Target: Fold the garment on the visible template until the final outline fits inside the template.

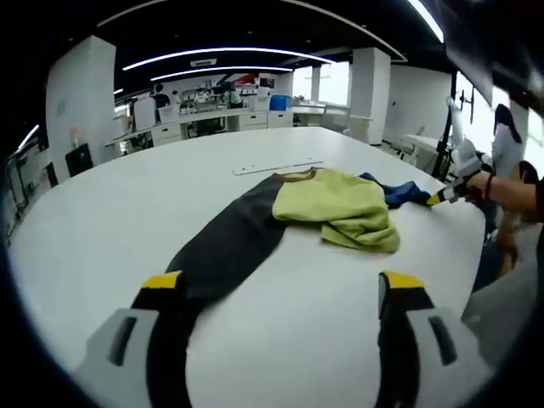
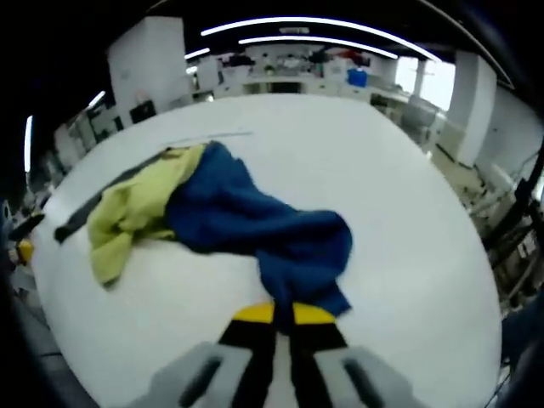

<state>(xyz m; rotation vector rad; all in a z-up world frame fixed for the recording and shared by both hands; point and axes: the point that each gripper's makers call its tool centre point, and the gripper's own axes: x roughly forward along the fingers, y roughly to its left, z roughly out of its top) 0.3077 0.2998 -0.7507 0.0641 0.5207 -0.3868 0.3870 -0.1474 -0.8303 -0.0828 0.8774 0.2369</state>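
Observation:
A crumpled garment lies on the white table (image 1: 102,221): a yellow-green part (image 1: 336,208) and a blue part (image 2: 255,221). A long dark grey piece (image 1: 229,242) runs flat from under the yellow-green part towards my left gripper's left jaw; I cannot tell whether it belongs to the garment. My left gripper (image 1: 280,285) is open, jaws wide apart over the table's near edge. My right gripper (image 2: 283,316) is shut on the near corner of the blue part. In the left gripper view the right gripper (image 1: 442,197) holds the blue cloth (image 1: 399,194) at the right.
A thin white strip (image 1: 276,167) lies on the table beyond the garment. A person's arm (image 1: 510,191) reaches in from the right, and someone stands behind it (image 1: 508,140). Desks and pillars fill the room's far side. Bare tabletop (image 2: 357,144) surrounds the garment.

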